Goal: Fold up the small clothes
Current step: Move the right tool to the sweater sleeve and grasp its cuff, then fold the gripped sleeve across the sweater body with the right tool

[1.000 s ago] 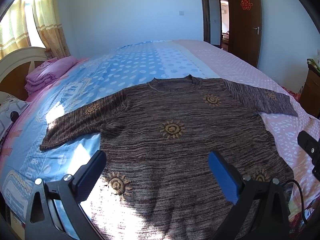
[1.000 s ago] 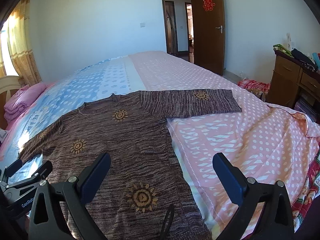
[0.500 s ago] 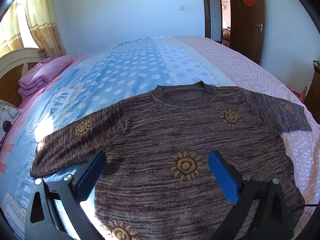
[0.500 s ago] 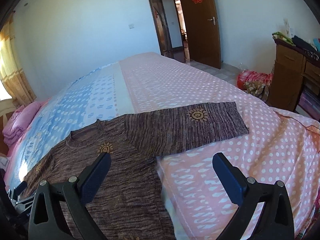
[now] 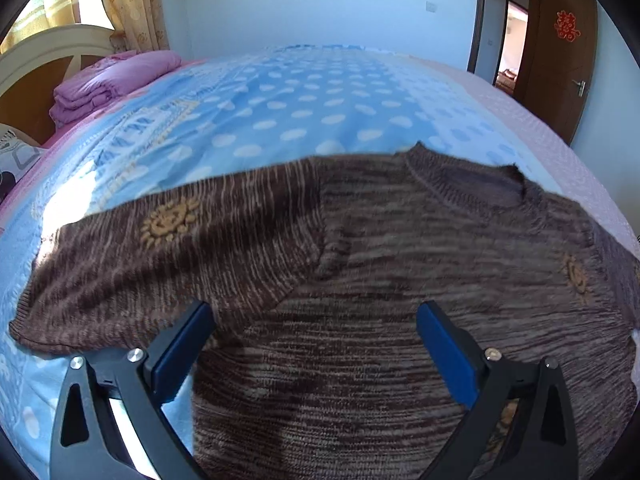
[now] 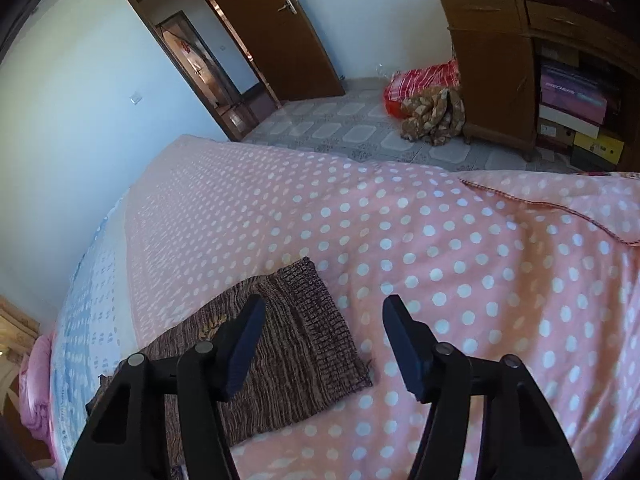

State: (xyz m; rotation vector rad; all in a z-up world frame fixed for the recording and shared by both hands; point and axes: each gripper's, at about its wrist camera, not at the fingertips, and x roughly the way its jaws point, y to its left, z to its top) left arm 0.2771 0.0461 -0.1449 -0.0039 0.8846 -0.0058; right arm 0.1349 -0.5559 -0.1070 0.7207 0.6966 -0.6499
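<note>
A brown knit sweater [image 5: 400, 280] with orange sun motifs lies flat and face up on the bed, both sleeves spread out. My left gripper [image 5: 312, 312] hovers open over the seam where the left sleeve [image 5: 160, 264] joins the body, with nothing between its blue pads. In the right wrist view, only the right sleeve's cuff end [image 6: 304, 320] shows, lying on the pink dotted cover. My right gripper [image 6: 326, 304] hangs just above that cuff. Its jaws are closing, the cuff's edge lies under the gap, and the pads are not pressing on it.
The bed cover is blue with dots [image 5: 300, 112] on one half and pink with dots [image 6: 440, 240] on the other. A folded purple blanket [image 5: 108, 84] sits by the headboard. A wooden cabinet [image 6: 500, 60] and a heap of cloth [image 6: 432, 108] stand on the floor beyond the bed.
Both grippers moved forward and lower over the sweater. The left one shifted toward the left sleeve. The right one swung out to the right cuff, rolled, and its jaws narrowed.
</note>
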